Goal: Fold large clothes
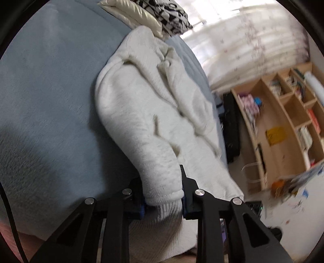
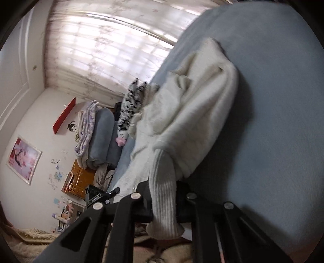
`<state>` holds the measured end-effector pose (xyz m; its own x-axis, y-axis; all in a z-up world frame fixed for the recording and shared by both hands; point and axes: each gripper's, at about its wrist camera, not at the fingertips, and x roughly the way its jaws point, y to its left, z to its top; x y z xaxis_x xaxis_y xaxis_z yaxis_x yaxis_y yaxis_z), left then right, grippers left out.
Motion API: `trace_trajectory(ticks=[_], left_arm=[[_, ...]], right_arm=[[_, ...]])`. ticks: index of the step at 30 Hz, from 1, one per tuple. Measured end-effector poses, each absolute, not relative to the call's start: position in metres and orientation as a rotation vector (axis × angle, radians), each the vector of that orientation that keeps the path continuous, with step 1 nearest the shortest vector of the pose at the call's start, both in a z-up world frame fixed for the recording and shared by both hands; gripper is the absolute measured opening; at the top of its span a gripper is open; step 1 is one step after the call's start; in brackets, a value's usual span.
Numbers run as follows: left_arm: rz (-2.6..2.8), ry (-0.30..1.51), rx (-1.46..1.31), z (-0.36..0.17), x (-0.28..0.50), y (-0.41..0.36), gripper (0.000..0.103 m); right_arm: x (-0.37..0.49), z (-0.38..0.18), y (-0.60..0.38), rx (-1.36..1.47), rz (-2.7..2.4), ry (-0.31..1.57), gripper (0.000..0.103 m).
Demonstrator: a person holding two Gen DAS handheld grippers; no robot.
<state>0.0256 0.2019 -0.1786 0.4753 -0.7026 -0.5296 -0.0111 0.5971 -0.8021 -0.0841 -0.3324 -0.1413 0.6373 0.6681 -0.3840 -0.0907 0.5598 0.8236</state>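
A cream knitted sweater point(image 1: 145, 105) lies crumpled on a grey-blue bed cover point(image 1: 46, 91). In the left wrist view my left gripper point(image 1: 163, 192) is shut on one thick sleeve end of the sweater, with the ribbed cuff bunched behind the black fingers. In the right wrist view the same sweater point(image 2: 194, 105) stretches away up the bed, and my right gripper point(image 2: 162, 200) is shut on its ribbed cuff point(image 2: 164, 194), which hangs down past the fingers toward the camera.
Pillows point(image 1: 154, 16) sit at the bed's far end. A wooden shelf unit point(image 1: 283, 121) with books stands right of the bed, above a littered floor. In the right wrist view, folded blankets point(image 2: 97, 135), a curtained window point(image 2: 113, 44) and a wall poster point(image 2: 24, 159) show.
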Motion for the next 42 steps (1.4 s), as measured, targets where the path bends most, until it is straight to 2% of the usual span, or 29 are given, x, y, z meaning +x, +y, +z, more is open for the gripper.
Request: trace_trajectory(ticks=[6, 12, 18, 21, 22, 25, 27, 28, 29, 34, 42], left_arm=[[-0.479, 0.897, -0.917, -0.132, 0.07, 0.196, 0.023], [-0.42, 0.808, -0.952, -0.089, 0.162, 0.2, 0.023], [-0.324, 0.799, -0.907, -0.085, 0.275, 0.187, 0.024], [-0.262, 0.895, -0.903, -0.117, 0.33, 0.174, 0.035], [-0.239, 0.953, -0.912, -0.133, 0.345, 0.172, 0.045], [-0.217, 1.012, -0.93, -0.155, 0.363, 0.175, 0.054], [-0.236, 0.979, -0.898, -0.149, 0.362, 0.18, 0.072], [-0.238, 0.958, -0.857, -0.142, 0.359, 0.182, 0.085], [-0.241, 0.937, -0.813, -0.135, 0.356, 0.185, 0.089], [-0.187, 0.892, -0.503, -0.124, 0.359, 0.176, 0.089], [-0.176, 0.982, -0.295, -0.159, 0.385, 0.144, 0.087]], right_arm=[[-0.032, -0.086, -0.326, 0.8, 0.537, 0.665, 0.012], [0.06, -0.043, -0.34, 0.771, 0.506, 0.581, 0.012], [0.183, -0.049, -0.356, 0.825, 0.401, 0.59, 0.012], [0.244, -0.085, -0.355, 0.833, 0.276, 0.686, 0.018], [0.265, -0.105, -0.354, 0.844, 0.22, 0.775, 0.024], [0.282, -0.136, -0.356, 0.905, 0.224, 0.874, 0.039], [0.275, -0.13, -0.362, 0.926, 0.279, 0.827, 0.046], [0.268, -0.123, -0.368, 0.936, 0.32, 0.788, 0.05], [0.261, -0.116, -0.373, 0.941, 0.338, 0.761, 0.051], [0.237, -0.091, -0.407, 0.806, 0.251, 0.69, 0.055], [0.273, -0.134, -0.389, 0.568, 0.183, 0.916, 0.055]])
